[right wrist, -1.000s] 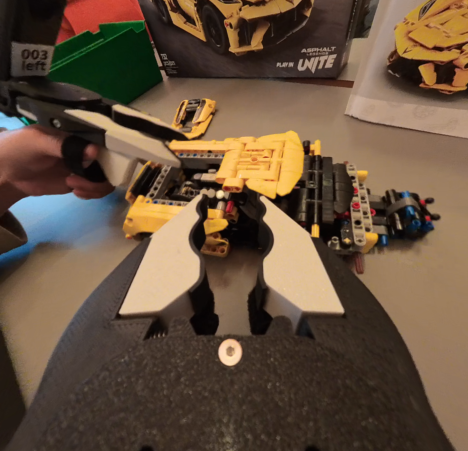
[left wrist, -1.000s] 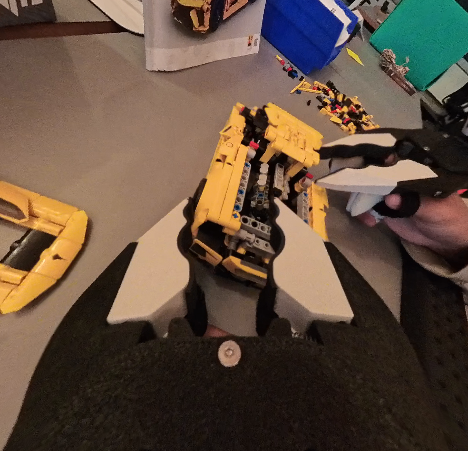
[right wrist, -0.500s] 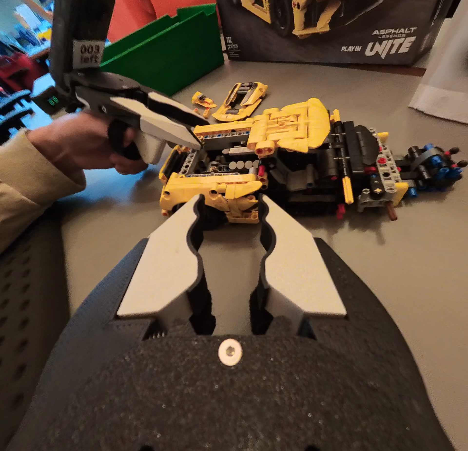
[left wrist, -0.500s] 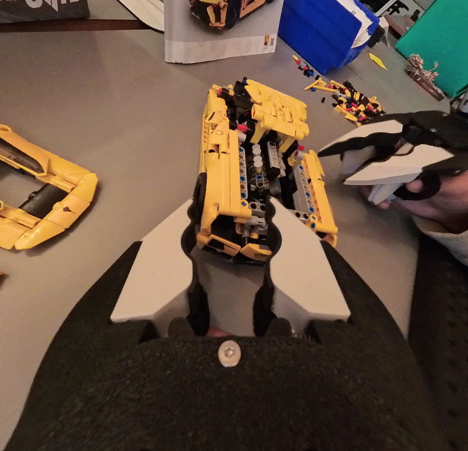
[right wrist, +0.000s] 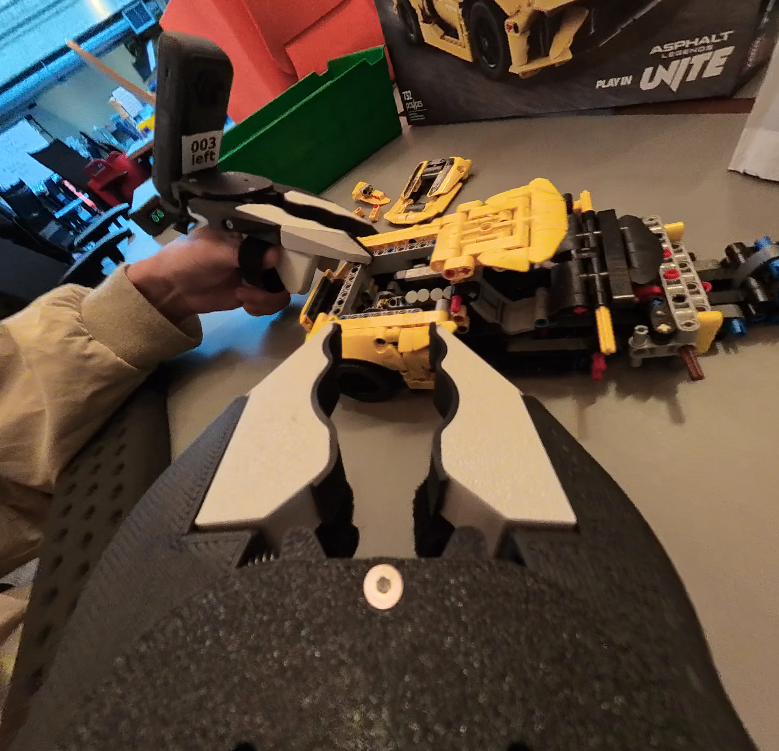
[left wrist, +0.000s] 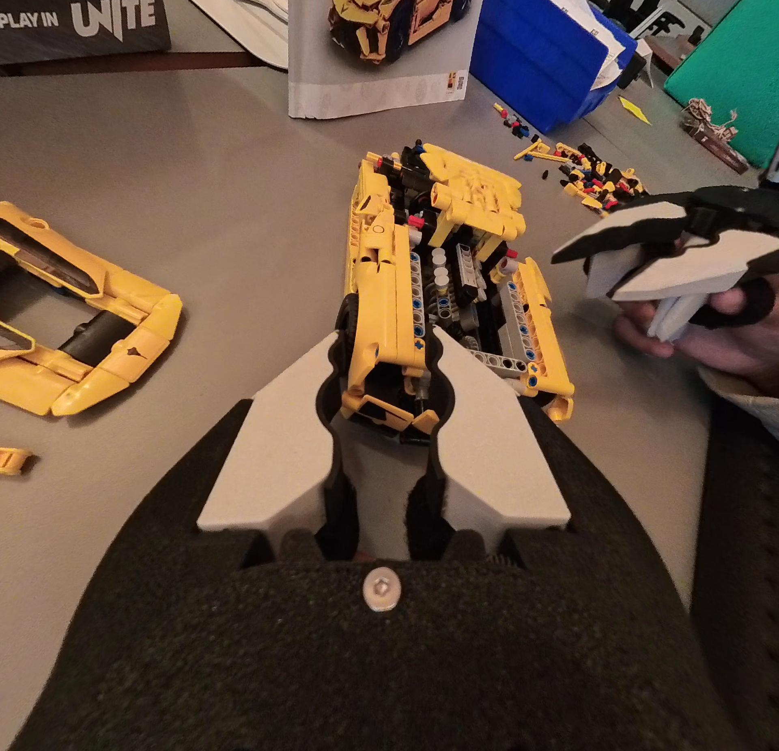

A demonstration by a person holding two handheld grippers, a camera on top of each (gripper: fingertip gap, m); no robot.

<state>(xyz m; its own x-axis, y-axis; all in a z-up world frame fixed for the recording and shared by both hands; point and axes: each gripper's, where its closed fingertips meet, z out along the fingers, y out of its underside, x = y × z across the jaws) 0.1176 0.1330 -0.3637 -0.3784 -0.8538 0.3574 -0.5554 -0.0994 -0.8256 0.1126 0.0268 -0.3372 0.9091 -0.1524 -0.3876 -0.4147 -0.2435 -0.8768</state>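
A half-built yellow and black brick car (left wrist: 442, 267) lies on the grey table (left wrist: 210, 183), its inner beams and gears bare. My left gripper (left wrist: 385, 339) is shut on the car's yellow left side panel at its near end. In the right wrist view the car (right wrist: 506, 242) lies crosswise, and the left gripper (right wrist: 362, 250) pinches its far corner. My right gripper (right wrist: 383, 330) is open and empty, just short of the car's near side by a black wheel (right wrist: 362, 383). It also shows in the left wrist view (left wrist: 586, 275), off the car's right side.
A loose yellow body shell (left wrist: 84, 322) lies to the left, a small yellow piece (left wrist: 12, 461) near it. Loose bricks (left wrist: 594, 183) lie at back right by a blue bin (left wrist: 539, 56). The kit box (right wrist: 590, 35), a booklet (left wrist: 379, 35) and a green bin (right wrist: 312, 128) line the back.
My right gripper has drawn back from the car's middle to its side. My left fingers have narrowed from around the car's end onto its left side panel.
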